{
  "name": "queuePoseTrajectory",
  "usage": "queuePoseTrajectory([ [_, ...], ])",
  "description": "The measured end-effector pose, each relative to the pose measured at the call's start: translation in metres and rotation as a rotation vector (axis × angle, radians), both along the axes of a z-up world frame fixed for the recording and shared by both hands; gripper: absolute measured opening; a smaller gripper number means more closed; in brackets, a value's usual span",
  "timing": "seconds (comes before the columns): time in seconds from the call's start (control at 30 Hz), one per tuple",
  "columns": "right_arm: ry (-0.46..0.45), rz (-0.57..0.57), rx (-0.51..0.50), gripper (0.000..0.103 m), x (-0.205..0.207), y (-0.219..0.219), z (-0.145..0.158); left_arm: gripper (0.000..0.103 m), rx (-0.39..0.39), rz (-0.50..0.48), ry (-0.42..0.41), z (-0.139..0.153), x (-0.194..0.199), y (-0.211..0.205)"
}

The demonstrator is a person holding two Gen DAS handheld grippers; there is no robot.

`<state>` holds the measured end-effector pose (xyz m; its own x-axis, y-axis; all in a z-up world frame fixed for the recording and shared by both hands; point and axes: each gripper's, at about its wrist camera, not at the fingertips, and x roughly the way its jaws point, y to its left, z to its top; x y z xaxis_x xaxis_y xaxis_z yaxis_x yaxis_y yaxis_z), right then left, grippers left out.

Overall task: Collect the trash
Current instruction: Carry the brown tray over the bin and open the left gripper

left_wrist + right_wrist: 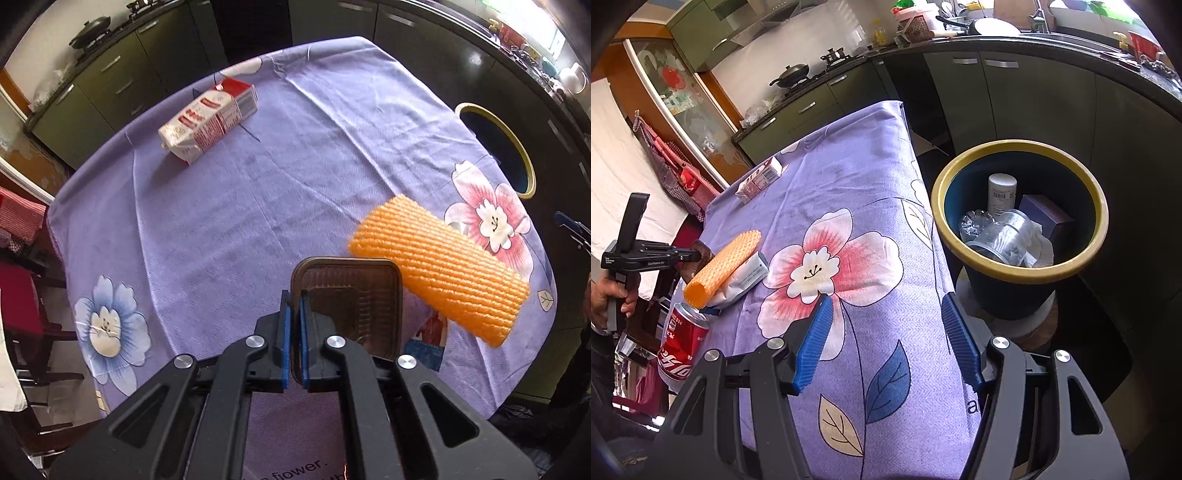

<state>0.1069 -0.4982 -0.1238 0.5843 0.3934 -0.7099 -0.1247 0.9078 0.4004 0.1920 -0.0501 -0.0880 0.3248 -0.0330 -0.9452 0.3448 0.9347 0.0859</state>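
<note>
My left gripper (294,300) is shut on the rim of a brown plastic tray (347,302), held just above the table; it also shows in the right wrist view (696,254). An orange foam net sleeve (439,262) lies right of the tray, resting on a white tissue pack (748,277). A red-and-white milk carton (208,118) lies at the far left of the table. A red cola can (681,343) stands at the table's near left edge. My right gripper (886,325) is open and empty over the table's right edge, next to the yellow-rimmed bin (1097,206).
The table wears a purple flowered cloth (258,184). The bin holds a white bottle (1001,194), clear plastic cups and a dark box. Dark kitchen cabinets (1015,103) stand behind it. A red chair (22,302) is at the left.
</note>
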Motion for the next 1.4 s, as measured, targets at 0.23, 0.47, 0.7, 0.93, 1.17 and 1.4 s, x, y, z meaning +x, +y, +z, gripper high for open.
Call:
queuePoseTrajectory([
  [0.23,-0.012,-0.086,-0.007,0.061,-0.007,-0.026,0.005,0.004,-0.016,-0.142,-0.099,0.051,0.020,-0.068],
  [0.47,-0.003,-0.198,-0.022,0.061,-0.022,-0.067,0.001,0.004,-0.084,-0.402,-0.074,0.049,0.049,-0.208],
  [0.7,0.021,-0.293,-0.020,0.061,-0.038,-0.105,-0.009,0.004,-0.118,-0.524,0.000,0.009,0.087,-0.337],
  [0.93,0.037,-0.328,-0.005,0.062,-0.045,-0.126,-0.016,0.029,-0.141,-0.473,-0.022,-0.024,0.131,-0.401],
  [1.17,0.031,-0.313,-0.014,0.062,-0.044,-0.121,-0.014,0.044,-0.247,-0.445,-0.068,0.018,0.107,-0.353],
  [1.4,0.020,-0.183,-0.036,0.062,-0.020,-0.073,-0.003,0.065,-0.344,-0.340,-0.209,0.075,0.044,-0.234],
])
